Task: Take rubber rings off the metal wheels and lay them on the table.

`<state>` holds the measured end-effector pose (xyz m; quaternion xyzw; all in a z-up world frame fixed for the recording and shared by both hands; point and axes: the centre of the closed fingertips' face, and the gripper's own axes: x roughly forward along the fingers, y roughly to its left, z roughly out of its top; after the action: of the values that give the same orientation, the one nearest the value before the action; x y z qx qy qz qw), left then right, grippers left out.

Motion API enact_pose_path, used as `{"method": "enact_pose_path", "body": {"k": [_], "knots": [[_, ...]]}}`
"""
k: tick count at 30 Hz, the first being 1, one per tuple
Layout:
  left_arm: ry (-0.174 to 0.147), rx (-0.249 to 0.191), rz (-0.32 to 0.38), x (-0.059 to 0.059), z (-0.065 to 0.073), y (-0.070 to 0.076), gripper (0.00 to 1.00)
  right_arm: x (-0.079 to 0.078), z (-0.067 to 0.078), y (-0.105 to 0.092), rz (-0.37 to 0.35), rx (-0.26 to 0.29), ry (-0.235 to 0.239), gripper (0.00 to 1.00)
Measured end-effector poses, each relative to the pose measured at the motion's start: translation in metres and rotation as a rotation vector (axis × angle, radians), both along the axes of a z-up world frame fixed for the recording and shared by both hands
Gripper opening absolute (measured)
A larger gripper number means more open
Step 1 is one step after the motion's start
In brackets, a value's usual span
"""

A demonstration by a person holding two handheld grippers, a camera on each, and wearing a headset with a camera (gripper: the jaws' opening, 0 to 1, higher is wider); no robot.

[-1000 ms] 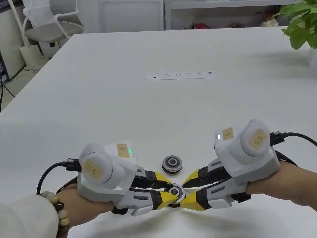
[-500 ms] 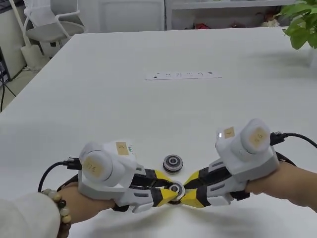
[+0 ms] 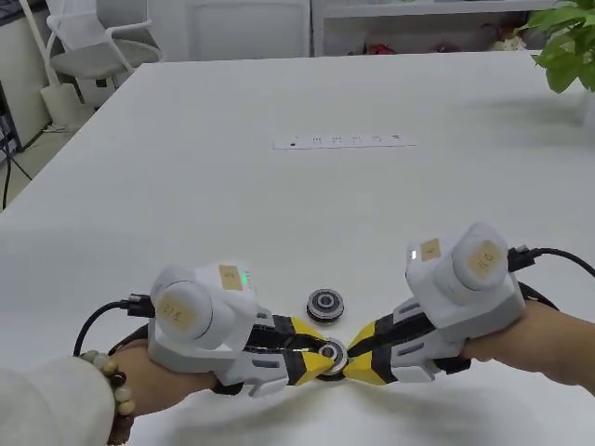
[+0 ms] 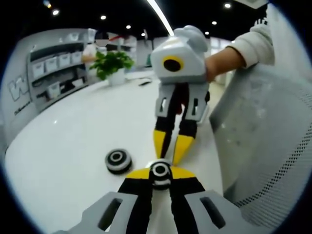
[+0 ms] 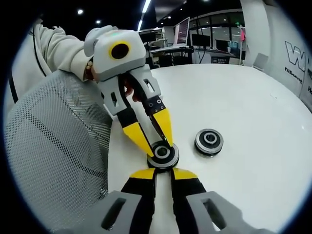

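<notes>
White laminate makes up the surface point(image 3: 232, 195) I'm working over, and the action sits at its near edge. My left hand-held gripper point(image 3: 316, 361) has its jaws drawn in on a small metal wheel point(image 3: 332, 353), one yellow tip on each side of it in the left gripper view. My right hand-held gripper point(image 3: 352, 359) comes in from the opposite side, its jaws narrow and its tips nipped onto the same wheel's rim, so the two noses meet head-on with the wheel between them, held just above the surface. The black rubber ring point(image 5: 173, 160) is on that wheel. From the head view the yellow tips cover most of the wheel and only its hub shows. A second wheel point(image 3: 324, 303) lies flat on the surface just beyond the tips, apart from both, with its own black band in place. Farther out a white power strip point(image 3: 342, 141) lies across the middle of the surface, well away. A leafy plant point(image 3: 563, 42) hangs in at the far right corner, and a white chair point(image 3: 98, 51) stands off the far left. A grey mesh chair back point(image 5: 53, 146) fills the space behind the left hand-held gripper in the right gripper view.
</notes>
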<state>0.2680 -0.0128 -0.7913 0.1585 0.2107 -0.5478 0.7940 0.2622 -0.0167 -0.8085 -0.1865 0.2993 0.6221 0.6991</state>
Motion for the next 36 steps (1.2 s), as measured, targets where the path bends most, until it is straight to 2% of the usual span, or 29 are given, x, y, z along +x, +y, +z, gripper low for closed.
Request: {"method": "enact_pose_path", "body": {"k": [9,12,14,17,20,23,27,29,30,32,34,36], "knots": [[0.000,0.001,0.005,0.001,0.000,0.001,0.14,0.003,0.000,-0.001,0.007,-0.021,-0.035,0.01],[-0.002,0.002,0.005,0.001,0.000,0.002,0.14,0.008,0.000,-0.002,-0.014,-0.032,-0.040,0.00],[-0.004,0.002,0.006,0.001,0.000,0.002,0.14,0.009,0.000,-0.002,-0.044,-0.033,-0.007,0.00],[-0.008,0.005,0.006,0.001,0.000,0.002,0.14,0.012,0.001,-0.003,-0.076,-0.028,0.014,0.00],[-0.010,0.005,0.006,0.002,0.000,0.001,0.14,0.014,0.004,-0.004,-0.126,-0.008,0.067,0.00],[-0.011,0.005,0.006,0.002,0.000,0.002,0.14,0.015,0.003,-0.005,-0.143,-0.006,0.090,0.00],[-0.012,0.002,0.006,0.002,0.000,0.002,0.14,0.016,0.006,-0.005,-0.225,0.031,0.196,0.00],[-0.015,0.001,0.005,0.002,0.000,0.001,0.14,0.018,0.011,-0.003,-0.259,0.074,0.243,0.00],[-0.018,0.002,0.005,0.003,0.000,0.001,0.14,0.018,0.011,-0.005,-0.273,0.066,0.259,0.00],[-0.019,0.001,0.005,0.003,0.000,0.001,0.14,0.018,0.009,-0.005,-0.273,0.067,0.263,0.00],[-0.020,-0.001,0.004,0.003,0.000,0.001,0.14,0.017,0.012,-0.004,-0.290,0.073,0.294,0.00],[-0.021,-0.001,0.004,0.003,0.000,0.001,0.14,0.016,0.012,-0.003,-0.287,0.071,0.288,0.00]]}}
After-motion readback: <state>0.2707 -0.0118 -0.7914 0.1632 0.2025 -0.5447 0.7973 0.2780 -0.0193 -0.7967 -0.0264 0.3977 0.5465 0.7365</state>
